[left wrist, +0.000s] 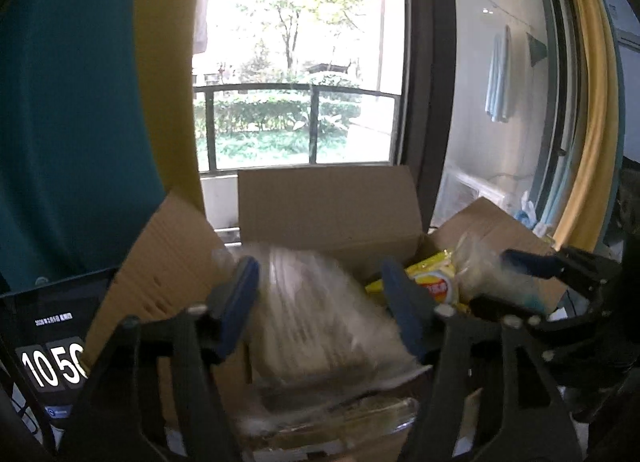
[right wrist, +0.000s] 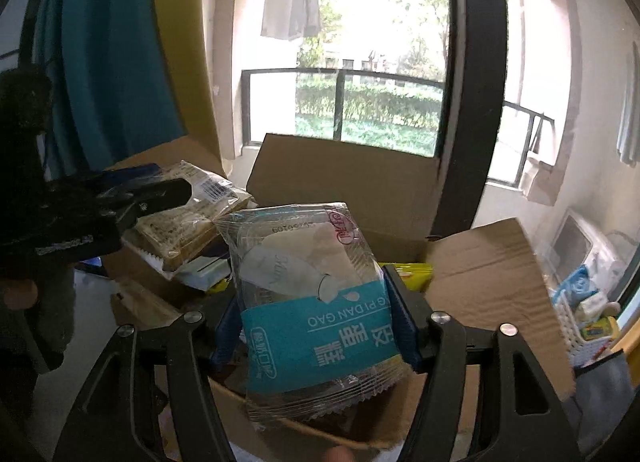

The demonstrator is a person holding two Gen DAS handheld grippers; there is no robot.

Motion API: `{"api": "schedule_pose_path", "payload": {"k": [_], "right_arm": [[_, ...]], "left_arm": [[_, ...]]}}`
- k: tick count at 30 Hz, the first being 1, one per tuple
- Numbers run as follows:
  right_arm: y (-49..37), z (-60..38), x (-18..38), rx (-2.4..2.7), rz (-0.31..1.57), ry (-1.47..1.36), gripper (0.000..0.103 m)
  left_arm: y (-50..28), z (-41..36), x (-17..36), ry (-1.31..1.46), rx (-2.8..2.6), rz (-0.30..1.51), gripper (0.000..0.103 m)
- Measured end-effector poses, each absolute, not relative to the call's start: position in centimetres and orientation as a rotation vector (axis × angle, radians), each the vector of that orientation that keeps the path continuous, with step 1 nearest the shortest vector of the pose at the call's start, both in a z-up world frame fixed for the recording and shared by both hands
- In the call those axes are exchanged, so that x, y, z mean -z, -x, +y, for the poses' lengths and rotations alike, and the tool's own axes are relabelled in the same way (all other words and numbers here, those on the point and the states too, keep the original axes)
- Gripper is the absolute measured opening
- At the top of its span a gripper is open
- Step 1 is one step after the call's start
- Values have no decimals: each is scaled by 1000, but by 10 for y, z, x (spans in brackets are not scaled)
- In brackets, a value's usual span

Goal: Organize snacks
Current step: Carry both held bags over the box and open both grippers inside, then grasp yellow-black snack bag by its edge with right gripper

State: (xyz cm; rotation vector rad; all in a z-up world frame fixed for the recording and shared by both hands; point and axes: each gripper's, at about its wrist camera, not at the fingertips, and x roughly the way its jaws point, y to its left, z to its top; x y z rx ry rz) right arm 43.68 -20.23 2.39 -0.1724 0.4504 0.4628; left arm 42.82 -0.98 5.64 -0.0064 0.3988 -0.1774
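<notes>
Looking along the left gripper (left wrist: 320,306), one clear-wrapped pack of pale sandwich-like slices (left wrist: 316,318) sits between its two blue pads (left wrist: 240,298), blurred by motion. The jaws stand fairly wide around it; whether the pads actually press on the wrap cannot be told from this view. Behind it stands one open cardboard box (left wrist: 328,206) with three flaps showing, raised left, back and right. One yellow snack bag (left wrist: 434,282) lies inside the box at the right. At the far right the right gripper (left wrist: 516,282) comes in with one clear packet (left wrist: 480,270) between its fingers. One dark screen (left wrist: 48,342) showing large white digits stands at the lower left.

From the right wrist, one clear cake packet (right wrist: 316,302) with a teal band and white lettering fills the space between the right gripper's (right wrist: 316,326) two blue pads (right wrist: 400,326), which touch both its sides; the jaws are wide but closed on it, holding it above the open box (right wrist: 488,282). A pale wedge of cake shows through the wrap. To the left, the left gripper (right wrist: 168,190) reaches in beside the sandwich pack (right wrist: 188,222), which bears a barcode label. One yellow bag edge (right wrist: 412,272) peeks out behind the packet. One white basket (right wrist: 576,318) of small items sits at the far right.
</notes>
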Motion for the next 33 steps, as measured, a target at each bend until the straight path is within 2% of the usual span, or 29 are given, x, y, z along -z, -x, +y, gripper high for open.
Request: {"api": "schedule_pose_path", "payload": {"k": [2, 3, 13, 22, 33], "right_arm": [[-436, -201, -24, -460, 434, 166, 82], [-435, -201, -24, -461, 433, 163, 83], [-389, -202, -28, -464, 440, 153, 83], [-349, -199, -19, -454, 481, 129, 83], [-330, -194, 33, -445, 609, 65, 83]], "left_arm": [[-423, -6, -58, 13, 180, 381, 84], [-419, -4, -60, 16, 176, 376, 84], [-356, 16, -66, 45, 159, 352, 84], [-301, 37, -50, 59, 129, 374, 85], [-265, 73, 19, 124, 56, 526, 85]]}}
